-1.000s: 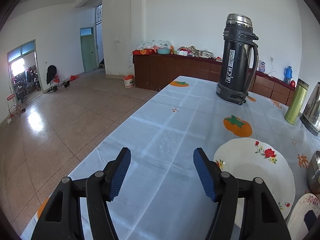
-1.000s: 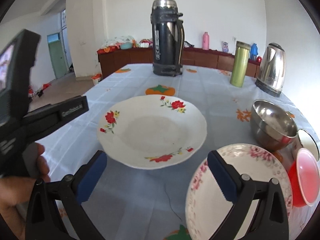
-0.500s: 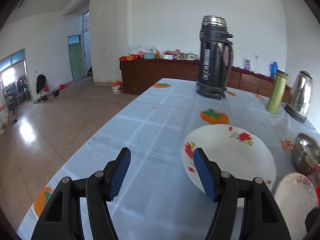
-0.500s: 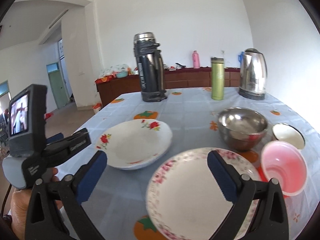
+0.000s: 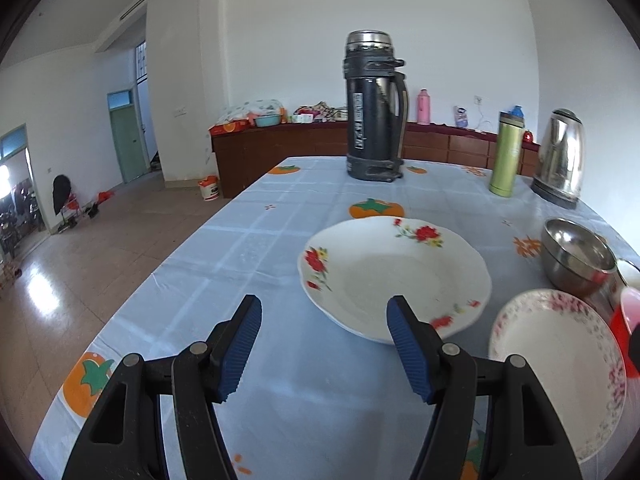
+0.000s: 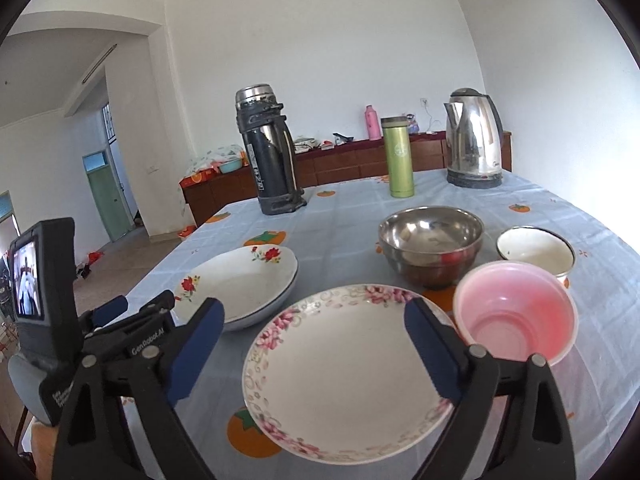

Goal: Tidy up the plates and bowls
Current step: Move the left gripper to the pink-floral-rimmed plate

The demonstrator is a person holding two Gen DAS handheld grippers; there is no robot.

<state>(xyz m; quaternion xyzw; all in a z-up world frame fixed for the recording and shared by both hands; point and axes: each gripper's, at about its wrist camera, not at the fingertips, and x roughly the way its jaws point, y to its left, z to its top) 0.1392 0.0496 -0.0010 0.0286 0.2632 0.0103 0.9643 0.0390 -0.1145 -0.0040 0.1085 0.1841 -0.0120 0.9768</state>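
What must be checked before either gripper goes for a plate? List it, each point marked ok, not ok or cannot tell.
1. Left gripper empty, fingers apart: ok.
2. Right gripper empty: ok; its fingers have just been closing a little, with nothing gripped between them.
3. Pink-flowered plate lies flat with nothing on it: ok.
4. Red-flowered plate holds nothing: ok.
5. Room beside the pink-flowered plate: not ok on its right, the pink bowl sits right at its rim.
6. Steel bowl empty: cannot tell, reflections hide the bottom.
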